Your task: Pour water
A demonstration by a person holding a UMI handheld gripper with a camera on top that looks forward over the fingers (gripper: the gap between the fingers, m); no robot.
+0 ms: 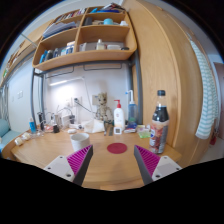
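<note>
While the gripper [112, 163] hangs level over the wooden desk [40, 152], its fingers stand spread wide, the magenta pads [80, 161] facing each other with nothing between them. Just ahead, at the frame's centre, a small round red coaster [117, 148] lies flat on the desk. Left of it stands a white cup [79, 141]. Farther right, a dark bottle with a red cap [160, 122] stands upright. Behind, a white spray bottle [119, 117] and a small wooden figure [100, 107] stand near the wall. Shelves [85, 40] fill the upper left.
</note>
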